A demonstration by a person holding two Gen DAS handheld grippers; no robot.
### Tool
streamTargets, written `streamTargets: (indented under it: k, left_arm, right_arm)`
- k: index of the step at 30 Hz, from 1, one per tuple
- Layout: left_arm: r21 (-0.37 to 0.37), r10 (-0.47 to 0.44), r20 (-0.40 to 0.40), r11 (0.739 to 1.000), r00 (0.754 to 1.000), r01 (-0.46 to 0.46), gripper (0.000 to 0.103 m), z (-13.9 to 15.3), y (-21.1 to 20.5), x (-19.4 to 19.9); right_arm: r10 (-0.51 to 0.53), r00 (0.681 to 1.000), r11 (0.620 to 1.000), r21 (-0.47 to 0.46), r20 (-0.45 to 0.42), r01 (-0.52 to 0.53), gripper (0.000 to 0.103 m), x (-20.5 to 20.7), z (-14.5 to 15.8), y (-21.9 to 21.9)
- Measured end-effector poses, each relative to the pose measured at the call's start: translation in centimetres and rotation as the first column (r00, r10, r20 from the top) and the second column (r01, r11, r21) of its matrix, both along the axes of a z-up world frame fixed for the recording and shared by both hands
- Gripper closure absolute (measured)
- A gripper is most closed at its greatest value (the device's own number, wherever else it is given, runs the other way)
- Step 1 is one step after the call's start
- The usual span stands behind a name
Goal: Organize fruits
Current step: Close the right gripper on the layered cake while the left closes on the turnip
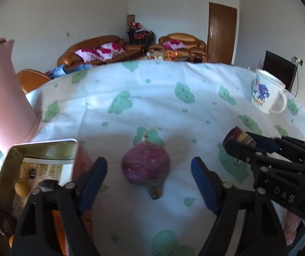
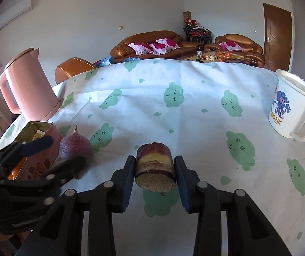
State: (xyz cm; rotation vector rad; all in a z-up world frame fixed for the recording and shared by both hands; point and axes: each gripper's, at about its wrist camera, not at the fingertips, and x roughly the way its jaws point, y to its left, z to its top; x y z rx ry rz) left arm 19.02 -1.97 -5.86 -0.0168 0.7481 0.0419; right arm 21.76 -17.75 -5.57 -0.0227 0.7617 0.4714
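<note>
A: Tin [image 1: 35,147], left of the left gripper [image 1: 149,178]'s fingers: contents?
B: Some fruit already inside; hard to name.
A: Purple root [image 1: 146,166]?
B: On the cloth between the left fingers, which stand apart, untouched. Long axis runs away from the fingers, stalk far, stub near. Unsorted.
A: Cane piece [image 2: 155,167]?
B: Clamped in the right gripper [image 2: 155,178]; axis along the fingers, cut face nearest. Still to go.

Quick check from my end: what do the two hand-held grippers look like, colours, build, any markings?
Both match: the left hand-held gripper and the right hand-held gripper have matte black plastic linkage arms joined by round silver rivets, and flat dark blue pads on the fingers. The right one's body carries raised letters reading DAS. No cables or sleeves show.
</note>
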Motion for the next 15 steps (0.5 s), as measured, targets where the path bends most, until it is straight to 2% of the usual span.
streamTargets:
  k: [8, 9, 10, 11, 15]
  left_arm:
    - [0.032, 0.036, -0.066, 0.999, 0.997, -0.033, 0.029, -1.1, -0.4, 1.6]
    - [0.036, 0.039, -0.067, 0.999, 0.997, -0.037, 0.031, -1.2, -0.4, 1.7]
    - [0.039, 0.036, -0.063, 0.999, 0.997, -0.033, 0.04, -1.1, -0.5, 1.7]
    - [0.042, 0.03, -0.062, 0.999, 0.998, -0.028, 0.045, -1.1, -0.6, 1.7]
    - [0.014, 0.015, -0.054, 1.0, 0.998, -0.014, 0.048, -1.0, -0.2, 1.5]
  right_arm:
    - [0.014, 1.0, 1.0, 0.004, -0.002, -0.014, 0.064, 0.0, -0.1, 0.0]
    - [0.016, 1.0, 1.0, 0.002, -0.006, -0.016, 0.064, 0.0, -0.1, 0.1]
    - [0.019, 1.0, 1.0, 0.001, -0.009, -0.019, 0.064, 0.1, -0.2, 0.1]
    - [0.021, 1.0, 1.0, 0.001, -0.009, -0.021, 0.064, 0.1, -0.2, 0.1]
    - [0.027, 1.0, 1.0, 0.007, -0.001, -0.027, 0.064, 0.0, -0.1, 0.1]
